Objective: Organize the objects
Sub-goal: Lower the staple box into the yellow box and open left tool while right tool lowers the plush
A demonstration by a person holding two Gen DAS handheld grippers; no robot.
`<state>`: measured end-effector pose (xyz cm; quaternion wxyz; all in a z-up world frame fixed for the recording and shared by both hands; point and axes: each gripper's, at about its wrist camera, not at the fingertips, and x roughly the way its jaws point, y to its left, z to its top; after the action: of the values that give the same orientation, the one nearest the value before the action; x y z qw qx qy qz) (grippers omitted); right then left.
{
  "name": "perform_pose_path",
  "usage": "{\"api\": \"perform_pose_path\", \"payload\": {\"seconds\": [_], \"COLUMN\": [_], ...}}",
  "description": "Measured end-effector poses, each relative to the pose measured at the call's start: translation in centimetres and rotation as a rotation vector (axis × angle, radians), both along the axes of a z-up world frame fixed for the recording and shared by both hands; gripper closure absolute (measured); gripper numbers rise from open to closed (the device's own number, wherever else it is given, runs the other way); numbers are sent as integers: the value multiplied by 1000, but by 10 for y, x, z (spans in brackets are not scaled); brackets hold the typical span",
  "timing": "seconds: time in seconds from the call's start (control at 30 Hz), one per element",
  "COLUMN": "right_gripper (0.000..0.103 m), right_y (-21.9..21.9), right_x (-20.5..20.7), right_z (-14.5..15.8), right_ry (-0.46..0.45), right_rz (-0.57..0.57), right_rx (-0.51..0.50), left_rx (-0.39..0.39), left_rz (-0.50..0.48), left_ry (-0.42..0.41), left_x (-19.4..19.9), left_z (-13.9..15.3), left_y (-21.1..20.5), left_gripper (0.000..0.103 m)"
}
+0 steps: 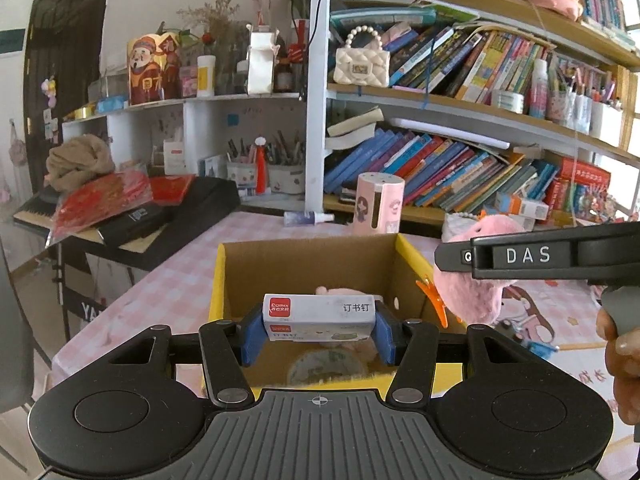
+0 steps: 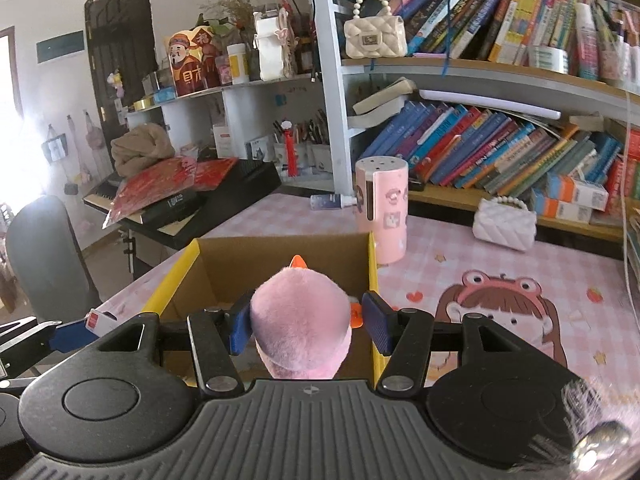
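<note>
A: While both grippers hang over the box (image 1: 308, 268), what's the left gripper (image 1: 318, 330) pinching?

B: A white staple box (image 1: 320, 312) with a red logo, long axis crosswise between the blue pads.

A: And the right gripper (image 2: 306, 322)?

B: It's clamped on a fluffy pink plush (image 2: 300, 320) with an orange clip (image 2: 298, 261), which sits between the fingers above the box.

We note a white staple box (image 1: 319, 317) with a red label, a pink plush toy (image 2: 301, 326), a box (image 1: 412, 258) yellow outside and brown inside, a counter (image 2: 480, 276) in pink-and-white check, and blue pads (image 1: 251, 336) on black tongs (image 1: 319, 336).
</note>
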<state>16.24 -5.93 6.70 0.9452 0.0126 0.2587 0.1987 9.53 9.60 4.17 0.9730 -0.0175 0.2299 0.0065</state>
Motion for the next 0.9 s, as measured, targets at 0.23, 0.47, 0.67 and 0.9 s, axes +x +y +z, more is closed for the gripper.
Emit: {"api": "perform_pose_path", "payload": {"seconds": [0.23,0.47,0.67,0.9], "right_gripper": [49,49,49,49], "right_y": [4,13,23,38], "right_x": [39,70,94,118], "right_z": [-5,-21,-37,-47], "right_ry": [8,54,92,117], "right_rz": [59,122,169,241], "right_rx": [-9,-41,-87,-145], "left_rx": [14,27,45,45], "left_rz": [21,36,53,56], "left_ry": [64,130,184,231], "left_x": [32,54,70,83], "left_z": [-15,-29,-40,-48], "left_y": [-7,-11,-13,-14], "left_gripper": [51,51,51,51]}}
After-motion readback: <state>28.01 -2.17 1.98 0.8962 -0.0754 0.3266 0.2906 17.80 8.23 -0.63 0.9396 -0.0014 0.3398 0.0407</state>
